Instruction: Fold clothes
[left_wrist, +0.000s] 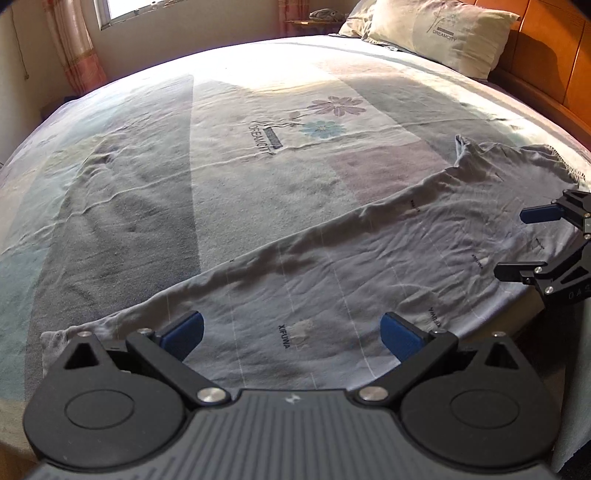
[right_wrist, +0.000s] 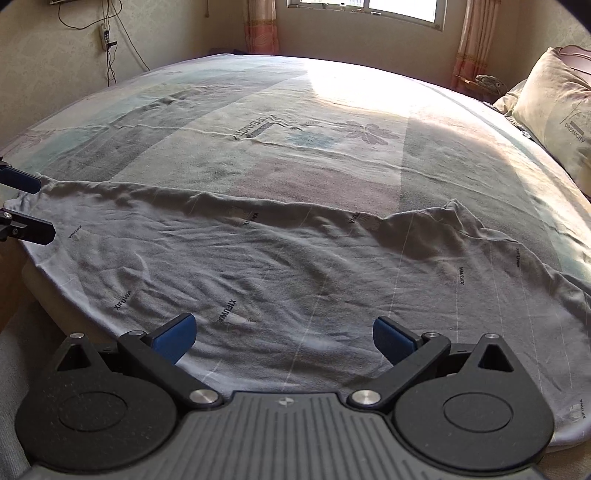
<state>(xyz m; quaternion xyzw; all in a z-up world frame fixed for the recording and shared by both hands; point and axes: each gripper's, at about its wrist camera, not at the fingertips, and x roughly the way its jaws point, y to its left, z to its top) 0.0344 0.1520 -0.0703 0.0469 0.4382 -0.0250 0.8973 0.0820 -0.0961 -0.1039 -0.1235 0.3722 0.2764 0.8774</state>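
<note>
Grey shirt spread flat along the near edge of the bed, both grippers hovering over it with nothing held.

The shirt (left_wrist: 332, 258) lies wrinkled on the patterned bedsheet (left_wrist: 229, 147), a sleeve pointing toward the pillow (left_wrist: 443, 33) by the wooden headboard (left_wrist: 546, 48). The left gripper (left_wrist: 291, 334) is near the shirt's hem end, its blue-padded fingers (left_wrist: 184, 332) spread wide. The right gripper (right_wrist: 284, 336) sits over the shirt's middle toward the collar end, fingers (right_wrist: 391, 338) also spread apart. Sunlight from the window (right_wrist: 369, 7) falls across the far side of the bed.
</note>
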